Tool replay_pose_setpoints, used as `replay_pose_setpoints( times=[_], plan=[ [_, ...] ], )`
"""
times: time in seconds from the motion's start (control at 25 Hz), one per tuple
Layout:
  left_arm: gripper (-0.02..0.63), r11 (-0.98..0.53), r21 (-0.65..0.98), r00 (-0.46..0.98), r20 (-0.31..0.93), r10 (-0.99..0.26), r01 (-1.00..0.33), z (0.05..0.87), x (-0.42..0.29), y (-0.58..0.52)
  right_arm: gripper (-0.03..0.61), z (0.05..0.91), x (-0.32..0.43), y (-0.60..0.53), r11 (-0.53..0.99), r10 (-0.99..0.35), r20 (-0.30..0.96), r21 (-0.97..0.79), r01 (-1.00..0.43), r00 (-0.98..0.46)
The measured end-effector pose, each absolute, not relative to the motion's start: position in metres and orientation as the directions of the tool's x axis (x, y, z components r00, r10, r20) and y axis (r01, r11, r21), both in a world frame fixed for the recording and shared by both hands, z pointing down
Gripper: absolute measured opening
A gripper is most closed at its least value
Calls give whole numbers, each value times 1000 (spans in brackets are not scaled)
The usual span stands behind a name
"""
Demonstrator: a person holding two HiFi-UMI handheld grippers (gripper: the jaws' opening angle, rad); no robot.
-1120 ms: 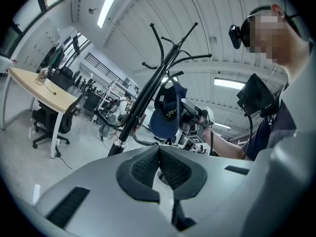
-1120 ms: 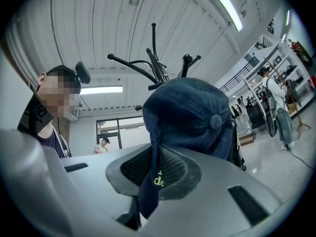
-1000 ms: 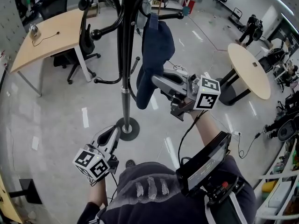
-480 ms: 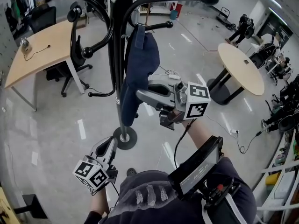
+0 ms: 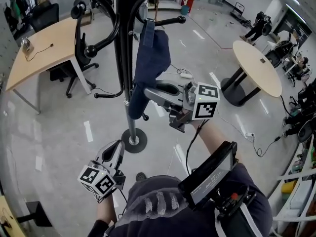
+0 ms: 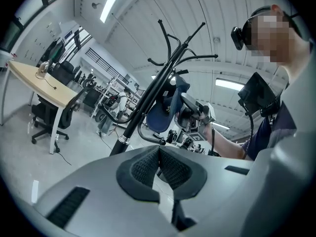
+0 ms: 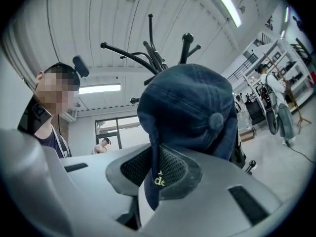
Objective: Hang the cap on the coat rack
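Observation:
A navy cap (image 5: 152,58) hangs against the black coat rack (image 5: 127,73), its top edge up by a short curved rack arm (image 5: 170,21). My right gripper (image 5: 148,91) is level at the cap's lower part, shut on it. In the right gripper view the cap (image 7: 190,107) fills the middle, a fold of its fabric pinched between the pads of my right gripper (image 7: 154,168). My left gripper (image 5: 114,152) hangs low beside the rack's base, shut with nothing in it. From the left gripper view, the shut left gripper (image 6: 158,163) faces the rack (image 6: 148,95) and cap (image 6: 165,113).
The rack's round foot (image 5: 132,141) stands on a grey floor. A wooden desk (image 5: 44,43) with a black office chair (image 5: 81,33) is at the back left. A round table (image 5: 259,65) stands to the right, people beyond it. Cables (image 5: 237,132) trail across the floor.
The cap and my right gripper sit slightly closer to the rack's pole than a second ago. My left gripper has stayed low by the base.

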State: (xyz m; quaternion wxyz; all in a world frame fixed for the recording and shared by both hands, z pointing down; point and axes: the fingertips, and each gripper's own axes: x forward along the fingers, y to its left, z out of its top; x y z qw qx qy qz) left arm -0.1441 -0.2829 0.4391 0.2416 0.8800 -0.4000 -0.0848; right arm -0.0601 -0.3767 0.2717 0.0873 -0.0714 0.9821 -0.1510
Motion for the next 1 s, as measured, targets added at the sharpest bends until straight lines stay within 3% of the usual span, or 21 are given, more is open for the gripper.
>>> replay_pose_setpoints(
  times=[0.48, 0.76, 1.0],
  plan=[
    [8, -542, 495, 656, 77, -751, -679, 447, -150, -285, 51, 301, -48, -416, 887, -349, -128, -363, -284, -928],
    [8, -536, 480, 649, 96, -754, -694, 451, -146, -285, 217, 305, -27, -415, 887, -363, -166, -363, -286, -917],
    [8, -544, 464, 653, 106, -750, -700, 441, -123, -278, 225, 306, 11, -404, 873, -405, -163, -360, -328, -899]
  ],
)
